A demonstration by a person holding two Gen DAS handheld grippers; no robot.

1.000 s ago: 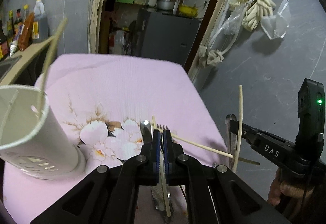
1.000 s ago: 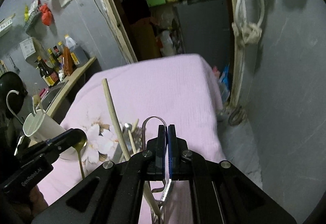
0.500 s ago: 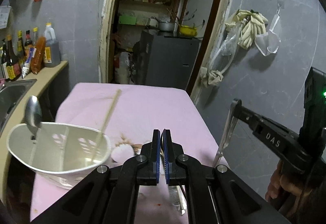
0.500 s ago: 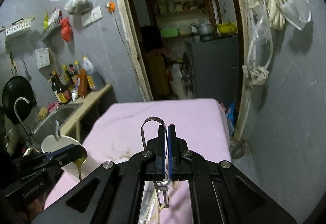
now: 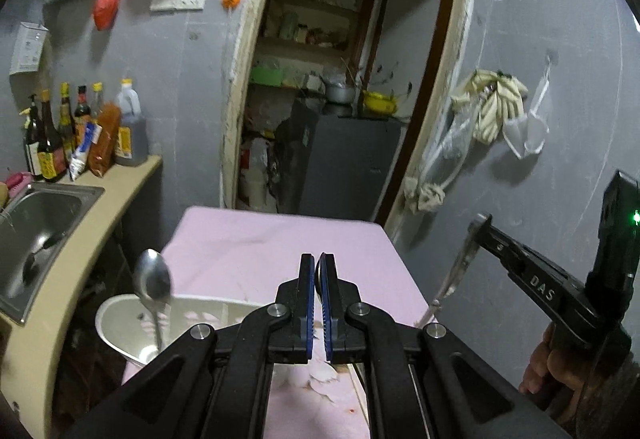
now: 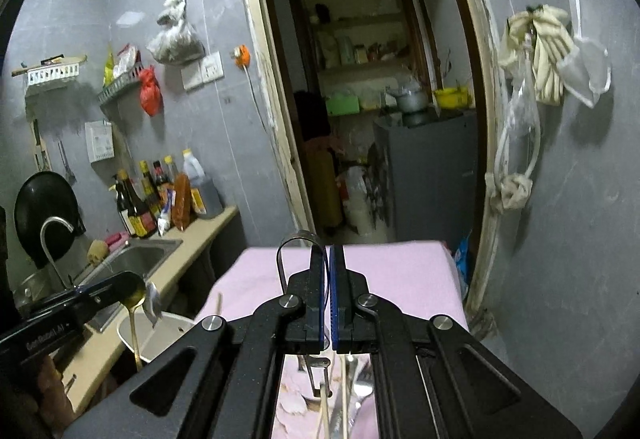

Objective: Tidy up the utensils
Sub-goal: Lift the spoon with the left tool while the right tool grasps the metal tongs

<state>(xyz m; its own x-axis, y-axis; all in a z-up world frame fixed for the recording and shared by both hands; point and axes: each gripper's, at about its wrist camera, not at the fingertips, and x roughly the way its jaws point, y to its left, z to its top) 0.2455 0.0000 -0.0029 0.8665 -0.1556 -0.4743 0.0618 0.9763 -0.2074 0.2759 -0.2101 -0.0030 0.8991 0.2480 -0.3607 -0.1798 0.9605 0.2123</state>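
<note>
Now both grippers have lifted off the table (image 5: 248, 239): left gripper (image 5: 318, 271) jaws clenched on a golden spoon (image 6: 134, 303), right gripper (image 6: 329, 263) on a metal peeler (image 5: 456, 271), headed for the holder (image 5: 120, 323).

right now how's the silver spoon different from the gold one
Colour: the silver spoon is grey steel, the gold spoon is yellow. State: the silver spoon stands free in the white holder, while the gold spoon is clamped at its bowl by the left gripper, handle hanging down. Both have the bowl end up.
</note>
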